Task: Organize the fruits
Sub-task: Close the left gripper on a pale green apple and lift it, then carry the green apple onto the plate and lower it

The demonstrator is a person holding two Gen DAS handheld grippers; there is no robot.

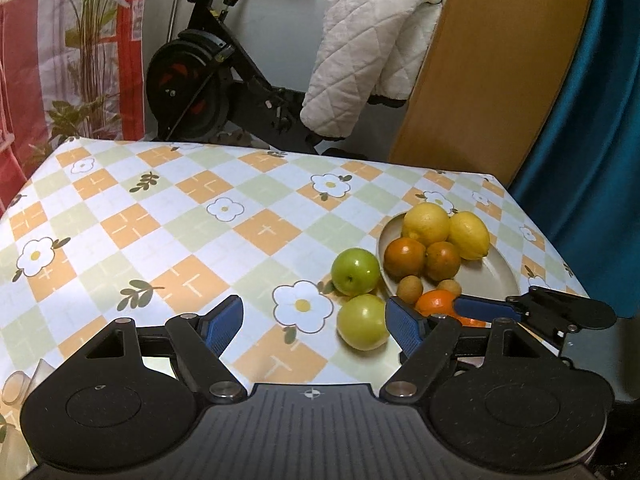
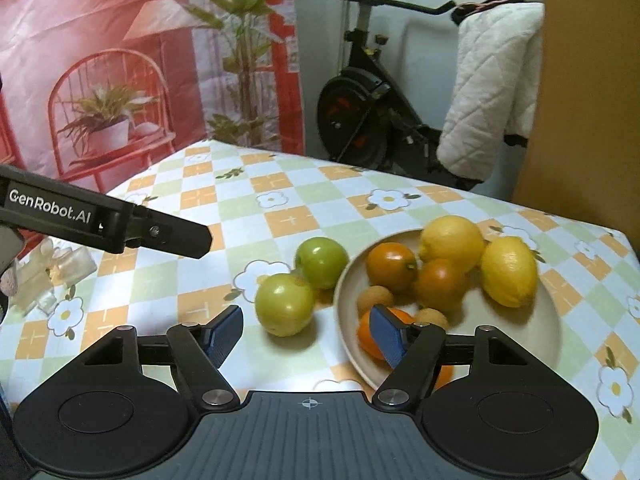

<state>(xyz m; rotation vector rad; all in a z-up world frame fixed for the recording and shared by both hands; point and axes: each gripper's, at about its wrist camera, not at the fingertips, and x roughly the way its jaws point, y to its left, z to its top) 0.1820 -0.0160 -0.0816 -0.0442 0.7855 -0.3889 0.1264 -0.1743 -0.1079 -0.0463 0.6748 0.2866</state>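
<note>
Right gripper (image 2: 306,330) jaws apart, nothing gripped. Pale green apple (image 2: 285,304) sits in gap between jaws, nearer left one, pads clear of it. Second green apple (image 2: 322,262) just beyond, touching first. Right pad (image 2: 387,336) hangs over beige plate (image 2: 520,332), in front of orange (image 2: 370,336). Beyond it on plate – two small brown fruits (image 2: 375,298), two dark orange fruits (image 2: 391,266), two lemons (image 2: 509,270). Left gripper (image 2: 120,220) reaches in from far left, above checked flower tablecloth (image 2: 280,200) – its jaws not shown.

Checked table (image 1: 180,216) – plate (image 1: 496,276), two green apples (image 1: 356,271)
</note>
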